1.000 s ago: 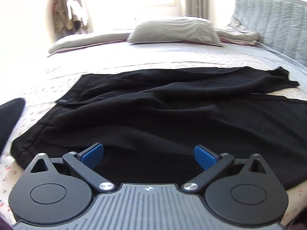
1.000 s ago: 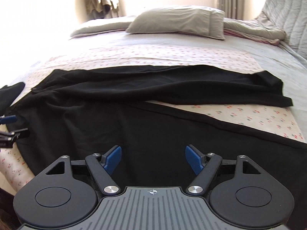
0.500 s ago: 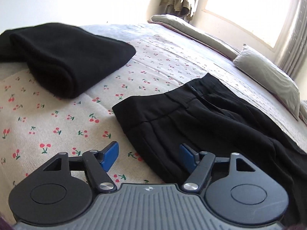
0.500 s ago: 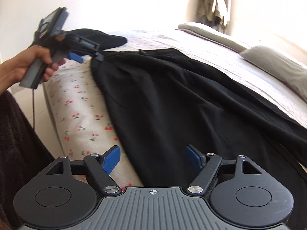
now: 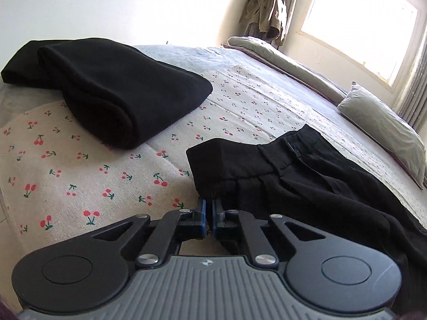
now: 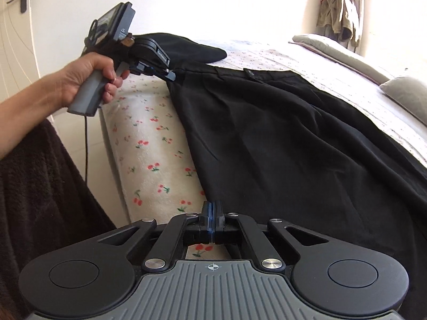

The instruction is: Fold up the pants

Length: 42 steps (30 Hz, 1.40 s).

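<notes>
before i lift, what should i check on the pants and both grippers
1. Left gripper, jaws just closed, pinching the waistband corner of the pants: ok.
2. Right gripper, jaws just closed at the pants' side edge, fabric caught: cannot tell.
3. Pants lying smooth: not ok, creased.
4. Folded black garment apart from the pants: ok.
5. Pillow apart from the pants: ok.

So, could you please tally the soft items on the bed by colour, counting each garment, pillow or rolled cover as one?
Black: 2, the pants being folded and a folded garment.
Grey: 2, a pillow and a rolled cover along the far edge.
Total: 4
</notes>
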Each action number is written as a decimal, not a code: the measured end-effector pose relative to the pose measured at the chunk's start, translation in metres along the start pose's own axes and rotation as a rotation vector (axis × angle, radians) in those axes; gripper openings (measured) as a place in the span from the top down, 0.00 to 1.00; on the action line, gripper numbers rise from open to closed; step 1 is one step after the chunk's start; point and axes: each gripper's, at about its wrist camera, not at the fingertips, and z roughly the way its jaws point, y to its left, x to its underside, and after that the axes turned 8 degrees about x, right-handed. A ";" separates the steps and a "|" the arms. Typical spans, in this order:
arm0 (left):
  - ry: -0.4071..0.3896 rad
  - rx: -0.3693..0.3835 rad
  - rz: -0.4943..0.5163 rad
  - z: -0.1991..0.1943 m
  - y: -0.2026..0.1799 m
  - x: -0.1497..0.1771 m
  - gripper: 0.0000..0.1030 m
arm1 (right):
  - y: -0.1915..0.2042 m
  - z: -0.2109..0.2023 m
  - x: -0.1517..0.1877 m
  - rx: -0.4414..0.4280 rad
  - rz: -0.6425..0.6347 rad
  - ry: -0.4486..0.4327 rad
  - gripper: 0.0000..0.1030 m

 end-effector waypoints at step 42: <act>0.167 0.554 0.867 0.045 -0.413 0.058 0.00 | -0.329 -0.119 0.120 0.855 0.976 -0.012 0.23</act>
